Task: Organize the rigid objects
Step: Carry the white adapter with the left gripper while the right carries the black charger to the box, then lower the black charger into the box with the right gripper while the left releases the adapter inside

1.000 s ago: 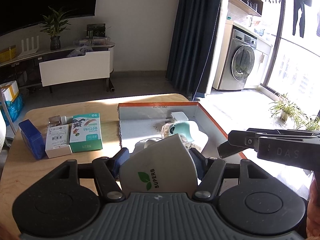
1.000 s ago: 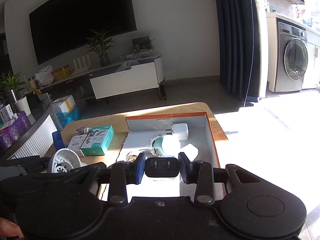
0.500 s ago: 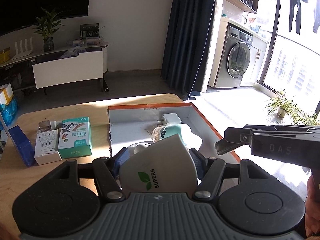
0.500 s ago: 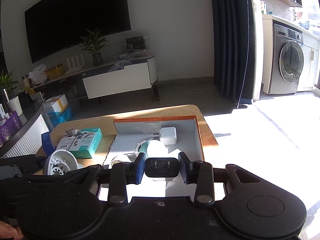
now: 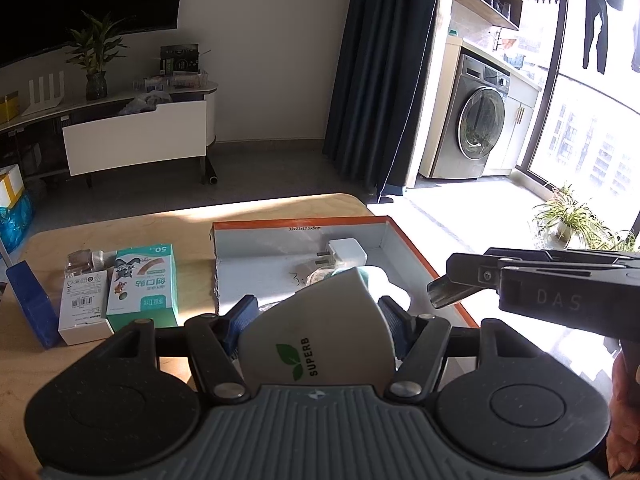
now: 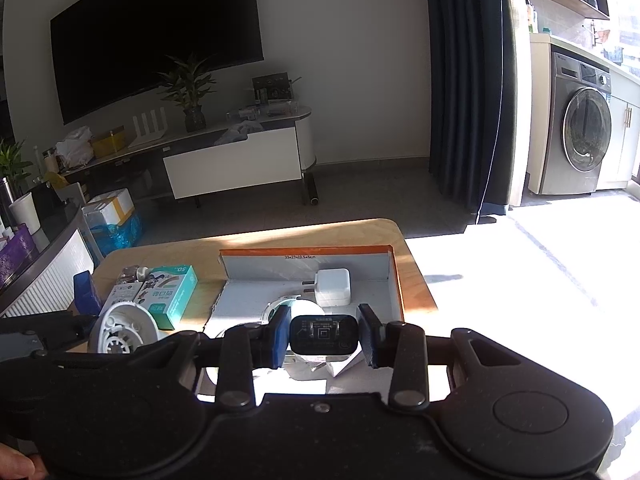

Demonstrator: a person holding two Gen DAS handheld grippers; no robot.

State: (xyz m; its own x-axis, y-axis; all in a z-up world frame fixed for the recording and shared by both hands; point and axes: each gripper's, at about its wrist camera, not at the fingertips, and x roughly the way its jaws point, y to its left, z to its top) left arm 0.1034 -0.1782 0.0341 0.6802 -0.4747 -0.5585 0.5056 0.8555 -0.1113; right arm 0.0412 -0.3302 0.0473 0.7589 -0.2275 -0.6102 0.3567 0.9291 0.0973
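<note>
The wooden table (image 5: 256, 216) carries an orange-edged box (image 5: 416, 248), a green carton (image 5: 144, 284), a white carton (image 5: 82, 304) and a blue box (image 5: 30, 304).
</note>
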